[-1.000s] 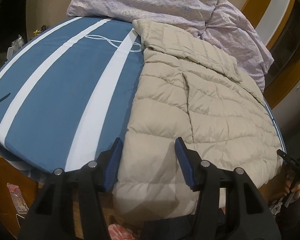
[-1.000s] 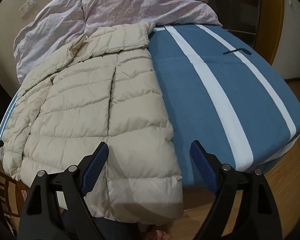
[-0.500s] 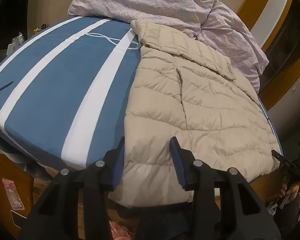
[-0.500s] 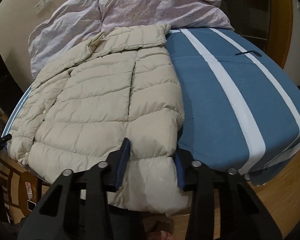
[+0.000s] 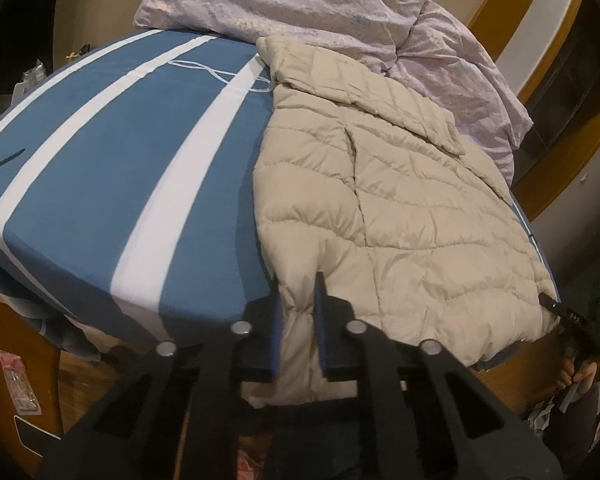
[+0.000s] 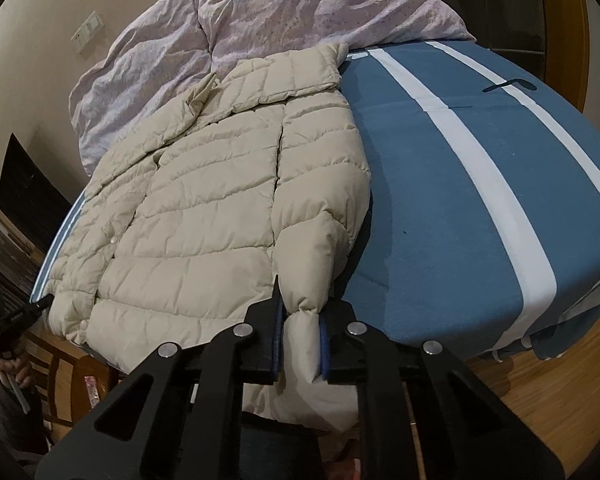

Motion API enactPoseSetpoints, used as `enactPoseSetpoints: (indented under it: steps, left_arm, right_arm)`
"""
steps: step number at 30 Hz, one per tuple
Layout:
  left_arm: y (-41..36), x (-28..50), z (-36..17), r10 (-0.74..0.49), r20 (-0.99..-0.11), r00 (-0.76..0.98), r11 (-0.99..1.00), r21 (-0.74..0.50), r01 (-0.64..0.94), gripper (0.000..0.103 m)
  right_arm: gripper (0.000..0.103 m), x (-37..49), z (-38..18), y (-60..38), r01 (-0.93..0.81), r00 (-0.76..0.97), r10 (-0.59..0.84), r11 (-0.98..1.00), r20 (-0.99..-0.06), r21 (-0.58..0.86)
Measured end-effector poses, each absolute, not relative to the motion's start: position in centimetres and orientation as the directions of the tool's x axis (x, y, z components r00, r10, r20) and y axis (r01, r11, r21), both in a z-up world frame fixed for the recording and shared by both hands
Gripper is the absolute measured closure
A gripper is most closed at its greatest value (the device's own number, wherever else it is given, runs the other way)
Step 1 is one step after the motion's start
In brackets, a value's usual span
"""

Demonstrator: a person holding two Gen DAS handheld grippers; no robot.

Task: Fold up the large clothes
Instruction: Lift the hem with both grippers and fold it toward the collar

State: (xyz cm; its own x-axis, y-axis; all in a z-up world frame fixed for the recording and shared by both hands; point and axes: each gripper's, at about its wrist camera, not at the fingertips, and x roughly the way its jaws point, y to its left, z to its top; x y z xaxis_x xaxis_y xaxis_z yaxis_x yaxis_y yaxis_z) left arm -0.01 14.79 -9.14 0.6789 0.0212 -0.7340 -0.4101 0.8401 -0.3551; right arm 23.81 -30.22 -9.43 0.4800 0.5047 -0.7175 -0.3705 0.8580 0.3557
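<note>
A beige quilted puffer jacket (image 5: pixel 400 200) lies flat on a blue bed sheet with white stripes (image 5: pixel 100 168), its collar toward the far end. In the left wrist view my left gripper (image 5: pixel 298 280) is closing, its blue pads pinching the jacket's hem at the near left corner, which hangs over the bed's edge. In the right wrist view the jacket (image 6: pixel 204 208) fills the left half. There my right gripper (image 6: pixel 302 300) is closing too, pads squeezing the puffy hem at the near right corner beside the sheet (image 6: pixel 440 200).
A crumpled lilac duvet (image 5: pixel 300 0) (image 6: pixel 300 4) is heaped at the head of the bed, touching the collar. A hand-held black gripper shows at the frame's edge in each view (image 5: pixel 576 320) (image 6: pixel 16 316). Wooden floor (image 6: pixel 560 380) lies beside the bed.
Both grippers went from wide open around the jacket's hem to pinched onto it. The gripped hem corners have bunched up between the pads.
</note>
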Motion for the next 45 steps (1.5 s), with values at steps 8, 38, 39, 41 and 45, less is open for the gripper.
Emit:
enactPoseSetpoints:
  steps: [8, 38, 39, 41, 45]
  left_arm:
    - [14.3, 0.3, -5.9, 0.086, -0.694, 0.714, 0.877, -0.288, -0.386, 0.1]
    - [22.9, 19.4, 2.1, 0.301, -0.617, 0.728, 0.844, -0.183, -0.504, 0.1]
    - [23.3, 20.3, 1.9, 0.303, -0.622, 0.722, 0.845, -0.176, -0.506, 0.1]
    - [24.2, 22.2, 1.4, 0.305, -0.633, 0.712, 0.841, -0.173, -0.514, 0.1]
    - [26.0, 26.0, -0.1, 0.299, -0.658, 0.691, 0.83, -0.177, -0.529, 0.1]
  right_arm:
    - [0.094, 24.8, -7.2, -30.1, -0.368, 0.526, 0.499, 0.864, -0.689, 0.344]
    - [0.094, 42.7, 0.5, -21.5, -0.33, 0.664, 0.428, 0.904, -0.613, 0.273]
    - [0.094, 43.4, 0.3, -21.2, -0.328, 0.662, 0.428, 0.904, -0.615, 0.275]
    - [0.094, 45.3, 0.0, -20.7, -0.32, 0.657, 0.429, 0.903, -0.62, 0.286]
    - [0.094, 49.0, -1.2, -19.3, -0.3, 0.639, 0.431, 0.902, -0.637, 0.31]
